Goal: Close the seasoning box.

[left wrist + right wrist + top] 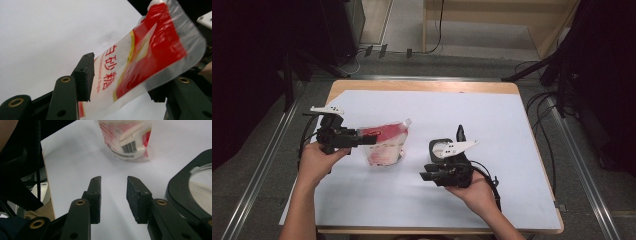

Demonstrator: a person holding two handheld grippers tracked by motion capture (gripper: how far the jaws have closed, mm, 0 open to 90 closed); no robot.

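From above, a white sheet [427, 165] covers the wooden table [422, 86]. The left gripper [368, 139] lies level in the person's left hand [314, 162] and points toward the table's middle, with its jaw tips at the red upper part of a bag of granulated sugar [385, 143]. The bag stands on the sheet left of centre, its top leaning over toward the right. The right gripper [426, 176], in the right hand [477, 192], sits near the front of the table with its jaws pointing left; just behind it rests a black-rimmed round dish [441, 149] with something white inside.

In the left gripper view, the sugar bag [140, 65] slants between the two jaws. The near pad [85, 76] stands just beside the film, and I cannot tell whether it still touches; the jaws are partly spread, so the bag looks loose rather than pinched.

In the right gripper view, the right gripper [113, 201] has a moderate gap between its jaws and nothing in it. The bag [127, 138], barcode facing, stands farther off on the sheet, and the dish [186, 188] lies at the right edge.
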